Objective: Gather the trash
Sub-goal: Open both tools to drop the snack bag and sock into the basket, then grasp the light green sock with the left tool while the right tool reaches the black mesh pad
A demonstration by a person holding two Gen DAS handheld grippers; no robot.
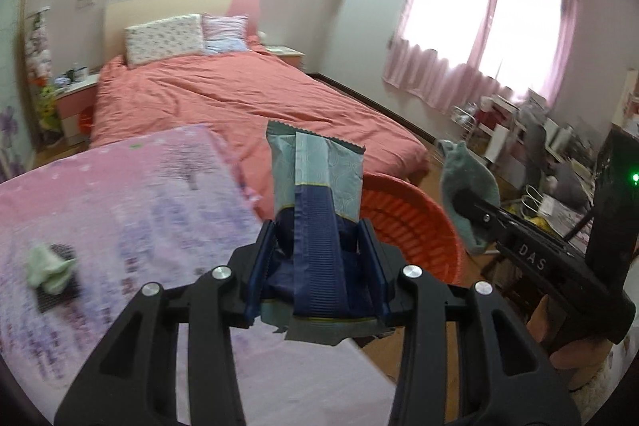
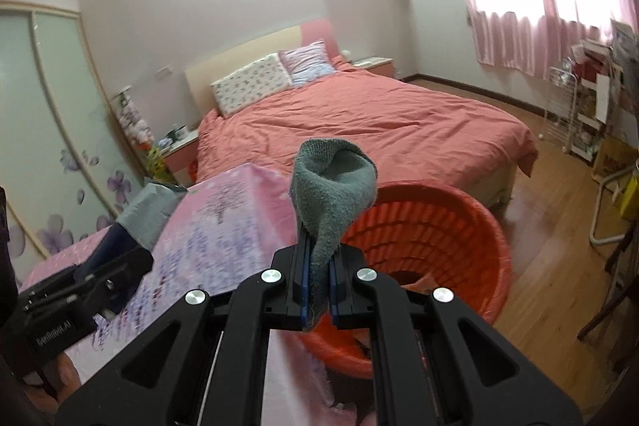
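My left gripper (image 1: 319, 238) is shut on a blue and pale teal snack wrapper (image 1: 315, 178), which stands up between the pads above the edge of the pink-clothed table (image 1: 131, 194). My right gripper (image 2: 319, 258) is shut on a grey-green sock (image 2: 333, 186) that droops over the jaws. The orange plastic basket (image 2: 471, 226) sits on the floor just beyond both grippers. In the left wrist view the right gripper (image 1: 475, 206) with its sock (image 1: 467, 178) hangs beside the basket (image 1: 415, 218). The left gripper with its wrapper (image 2: 147, 214) shows at the left of the right wrist view.
A pale green sock (image 1: 44, 266) lies on a dark mat (image 1: 60, 286) on the table. A bed with a salmon cover (image 2: 359, 122) stands behind the basket. Cluttered shelves and racks (image 1: 531, 130) line the wall under the pink curtains. Wooden floor (image 2: 551, 226) lies right of the basket.
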